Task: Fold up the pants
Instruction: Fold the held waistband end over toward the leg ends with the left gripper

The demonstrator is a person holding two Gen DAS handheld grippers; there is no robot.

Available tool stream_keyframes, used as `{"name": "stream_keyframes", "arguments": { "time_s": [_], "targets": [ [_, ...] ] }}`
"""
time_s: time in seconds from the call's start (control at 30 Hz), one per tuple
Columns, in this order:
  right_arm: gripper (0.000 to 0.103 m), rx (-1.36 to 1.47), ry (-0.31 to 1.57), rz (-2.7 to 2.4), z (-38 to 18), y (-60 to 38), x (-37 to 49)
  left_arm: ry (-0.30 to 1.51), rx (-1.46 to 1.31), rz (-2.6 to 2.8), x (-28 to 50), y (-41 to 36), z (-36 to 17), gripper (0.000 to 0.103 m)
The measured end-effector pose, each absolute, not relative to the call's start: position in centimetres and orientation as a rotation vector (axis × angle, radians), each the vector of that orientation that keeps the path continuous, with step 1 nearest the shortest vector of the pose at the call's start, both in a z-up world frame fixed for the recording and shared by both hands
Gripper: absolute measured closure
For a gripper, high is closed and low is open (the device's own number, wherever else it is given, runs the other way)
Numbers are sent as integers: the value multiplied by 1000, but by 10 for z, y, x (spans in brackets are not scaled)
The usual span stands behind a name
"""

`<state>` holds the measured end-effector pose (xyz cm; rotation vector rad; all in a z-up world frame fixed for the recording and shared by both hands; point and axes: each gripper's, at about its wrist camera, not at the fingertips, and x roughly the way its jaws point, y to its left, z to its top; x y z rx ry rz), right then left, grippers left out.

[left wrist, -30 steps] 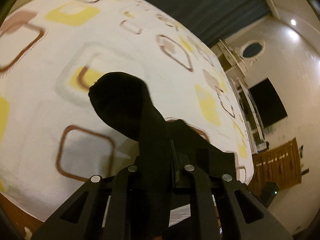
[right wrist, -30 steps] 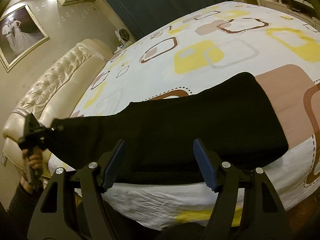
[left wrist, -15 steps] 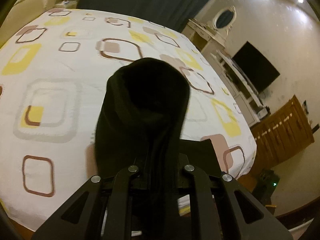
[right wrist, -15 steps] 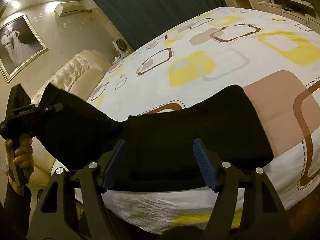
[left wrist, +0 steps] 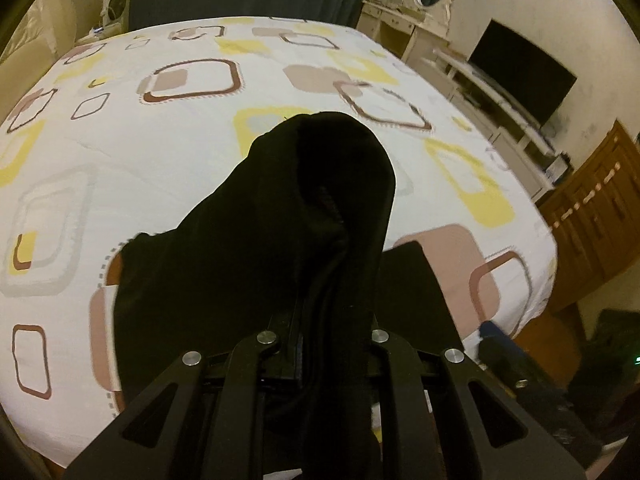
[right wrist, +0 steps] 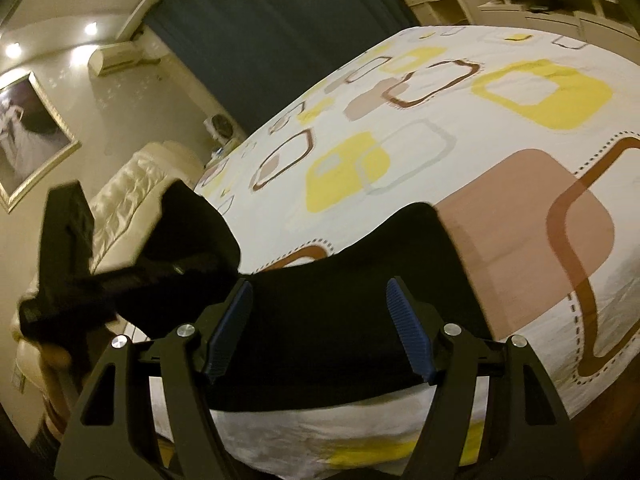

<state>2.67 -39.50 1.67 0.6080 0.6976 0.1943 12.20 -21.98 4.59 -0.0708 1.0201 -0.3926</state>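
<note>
Black pants (right wrist: 340,280) lie across the front edge of the patterned bed sheet (right wrist: 440,120). In the right wrist view my left gripper (right wrist: 180,268) holds one end of them lifted off the bed at the left. In its own view the left gripper (left wrist: 326,332) is shut on the pants (left wrist: 280,220), and the cloth drapes over its fingers and hides the tips. My right gripper (right wrist: 320,284) stands open just above the flat part of the pants. Nothing is pressed between its blue pads (right wrist: 408,328).
The bed sheet (left wrist: 160,160) fills most of the left view. A TV (left wrist: 520,76), a white dresser (left wrist: 400,24) and a wooden cabinet (left wrist: 592,216) stand to the right. A cream headboard (right wrist: 132,188) and a dark curtain (right wrist: 260,20) are behind; a hand (right wrist: 52,356) grips the left tool.
My left gripper has swung the held end of the pants up and across towards the part lying on the bed. The right gripper has drifted a little and stayed open.
</note>
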Motion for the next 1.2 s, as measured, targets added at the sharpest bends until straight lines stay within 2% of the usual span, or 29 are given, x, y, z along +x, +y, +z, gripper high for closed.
{"name": "stream_keyframes", "arguments": {
  "time_s": [0.43, 1.2],
  "targets": [
    [33, 695, 683, 129, 5, -427, 27, 1012, 120, -275, 115, -276, -11, 90],
    [33, 731, 699, 100, -6, -436, 29, 940, 235, -200, 101, -303, -39, 90]
  ]
}}
